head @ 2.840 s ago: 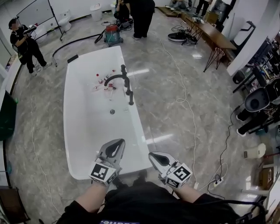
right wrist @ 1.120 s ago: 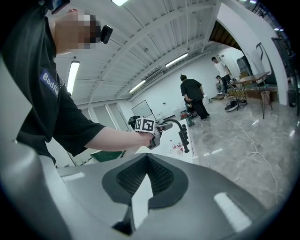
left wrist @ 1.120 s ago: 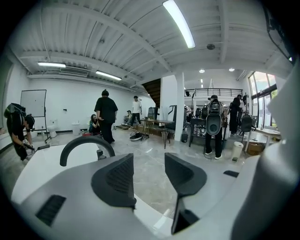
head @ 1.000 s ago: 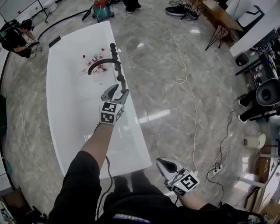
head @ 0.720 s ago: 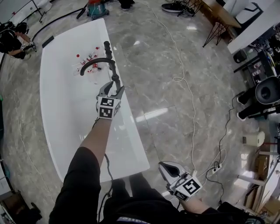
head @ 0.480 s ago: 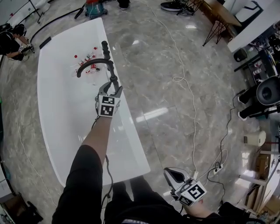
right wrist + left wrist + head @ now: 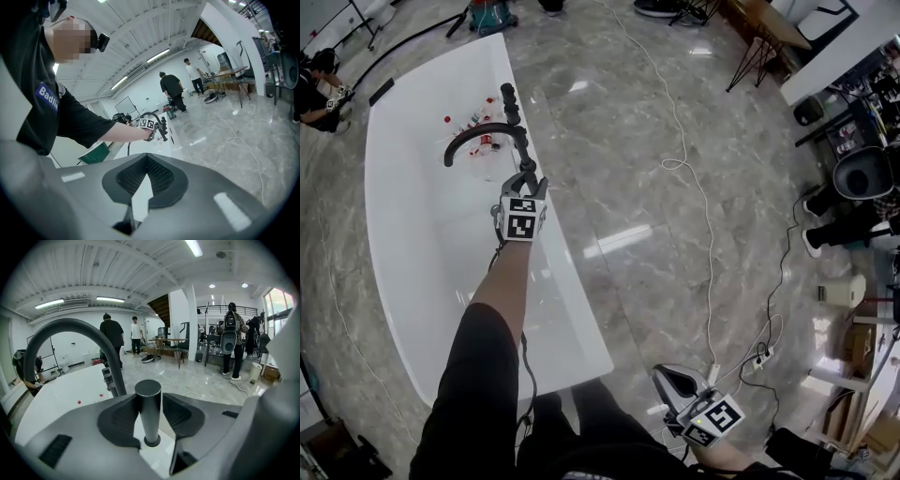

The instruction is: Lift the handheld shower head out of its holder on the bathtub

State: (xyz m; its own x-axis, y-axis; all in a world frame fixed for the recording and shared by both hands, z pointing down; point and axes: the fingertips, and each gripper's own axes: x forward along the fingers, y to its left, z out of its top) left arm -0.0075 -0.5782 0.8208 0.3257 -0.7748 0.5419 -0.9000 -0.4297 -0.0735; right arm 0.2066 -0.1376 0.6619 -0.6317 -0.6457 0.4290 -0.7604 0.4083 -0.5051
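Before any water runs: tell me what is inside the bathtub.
Small red-capped items lie at the far end of the bathtub, near the curved black spout. The rest looks plain white; the person's forearm covers a strip.

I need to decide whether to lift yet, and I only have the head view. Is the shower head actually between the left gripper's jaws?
Observer: Yes. In the left gripper view the shower head stands upright between the jaws of the left gripper, its foot in the holder.
Operator: Is it clamped?
Observer: Not that I can see. The jaws have just been closing and sit close on both sides, but nothing shows them squeezing it. I read the gripper as open.
Operator: Is the right gripper carrying anything?
Observer: No. The right gripper view shows the right gripper with its jaw tips together and nothing between them.
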